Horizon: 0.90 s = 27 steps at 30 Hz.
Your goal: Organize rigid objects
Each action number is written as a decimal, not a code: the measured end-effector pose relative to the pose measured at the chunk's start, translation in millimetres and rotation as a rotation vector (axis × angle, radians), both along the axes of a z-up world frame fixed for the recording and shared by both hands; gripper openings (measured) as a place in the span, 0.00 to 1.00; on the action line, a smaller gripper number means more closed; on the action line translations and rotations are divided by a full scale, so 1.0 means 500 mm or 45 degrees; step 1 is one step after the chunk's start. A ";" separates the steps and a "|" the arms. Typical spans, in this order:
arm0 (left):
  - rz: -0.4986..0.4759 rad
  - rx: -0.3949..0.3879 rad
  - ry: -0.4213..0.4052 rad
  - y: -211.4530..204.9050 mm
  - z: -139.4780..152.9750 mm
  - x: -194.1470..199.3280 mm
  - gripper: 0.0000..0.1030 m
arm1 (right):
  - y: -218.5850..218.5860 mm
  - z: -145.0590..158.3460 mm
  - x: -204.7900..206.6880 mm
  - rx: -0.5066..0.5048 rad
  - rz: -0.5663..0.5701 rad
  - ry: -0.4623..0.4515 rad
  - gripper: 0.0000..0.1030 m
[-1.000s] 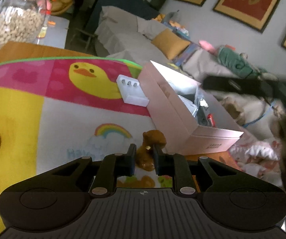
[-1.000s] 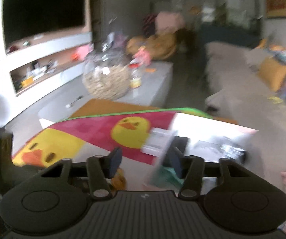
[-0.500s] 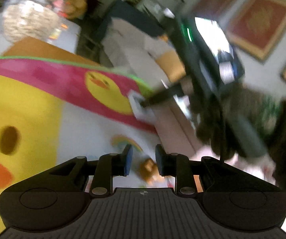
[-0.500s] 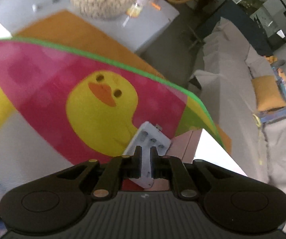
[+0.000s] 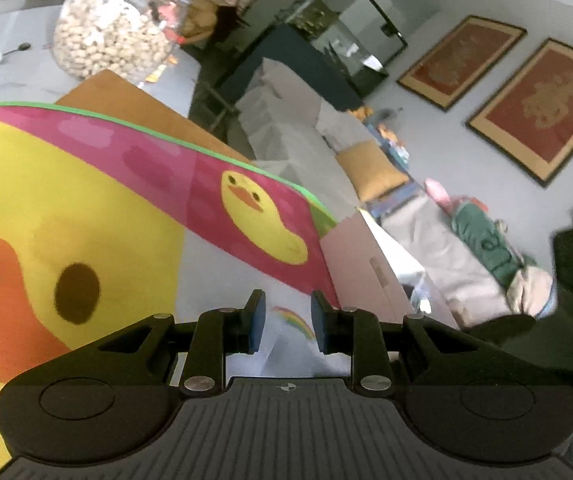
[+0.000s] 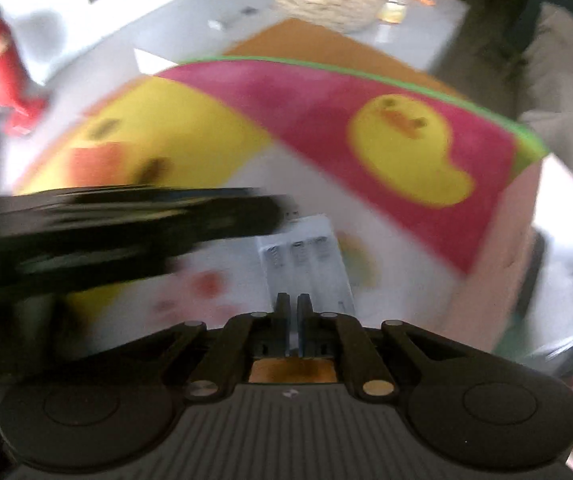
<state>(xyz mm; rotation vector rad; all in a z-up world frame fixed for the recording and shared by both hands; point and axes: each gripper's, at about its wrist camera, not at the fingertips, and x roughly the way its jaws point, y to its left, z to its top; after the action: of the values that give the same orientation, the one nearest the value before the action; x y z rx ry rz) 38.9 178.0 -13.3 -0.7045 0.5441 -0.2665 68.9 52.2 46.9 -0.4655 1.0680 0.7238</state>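
My right tongs (image 6: 293, 312) are pinched down on the near edge of the white battery holder (image 6: 306, 264), which I am carrying low over the duck-print mat (image 6: 426, 152) on the worktop; the right wrist view is smeared, so I judge the grip from how the holder sits between the tips, with its three spring slots pointing toward twelve o'clock. The pink box (image 6: 498, 248) stands at about three o'clock from the holder, near but apart, and that looks like where it belongs. My left tongs (image 5: 284, 320) stand narrow with nothing between them, only the rainbow print on the mat showing through the gap; in that view the pink box is at about two o'clock. A dark blur at nine o'clock in the right view is, I think, my other gripper. As I read it, one object is in hand and not yet stowed; I cannot see what else is left.
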 end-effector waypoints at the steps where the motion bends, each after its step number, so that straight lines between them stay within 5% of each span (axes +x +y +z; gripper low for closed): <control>1: -0.008 0.006 0.002 -0.002 -0.002 0.001 0.27 | -0.007 0.003 -0.021 0.034 0.012 -0.014 0.08; 3: -0.019 0.020 0.010 -0.007 -0.002 0.004 0.27 | -0.018 0.012 -0.067 0.053 0.033 -0.143 0.19; 5: -0.022 0.031 0.013 -0.011 -0.003 0.009 0.27 | -0.032 0.011 -0.103 0.047 0.035 -0.259 0.43; 6: -0.023 0.033 0.012 -0.011 -0.003 0.009 0.27 | -0.044 0.011 -0.114 0.048 0.019 -0.292 0.46; 10: -0.025 0.035 0.017 -0.010 -0.003 0.005 0.26 | -0.107 0.001 -0.131 0.113 -0.085 -0.349 0.46; 14: -0.031 0.058 0.016 -0.015 0.001 -0.001 0.26 | -0.171 0.010 -0.143 0.265 -0.190 -0.322 0.22; 17: -0.053 0.056 0.018 -0.016 -0.002 -0.018 0.26 | -0.209 -0.001 -0.144 0.307 -0.259 -0.308 0.19; 21: -0.135 0.073 0.023 -0.030 -0.003 -0.056 0.26 | -0.241 -0.026 -0.163 0.212 -0.349 -0.409 0.20; 27: -0.323 0.220 0.027 -0.100 0.005 -0.114 0.25 | -0.341 -0.037 -0.173 0.350 -0.527 -0.336 0.44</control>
<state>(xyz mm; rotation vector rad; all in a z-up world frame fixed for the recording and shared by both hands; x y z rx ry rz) -18.1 127.8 -11.0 -0.4705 0.6693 -0.4431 -17.8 -118.4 28.3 -0.0916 0.7675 0.4173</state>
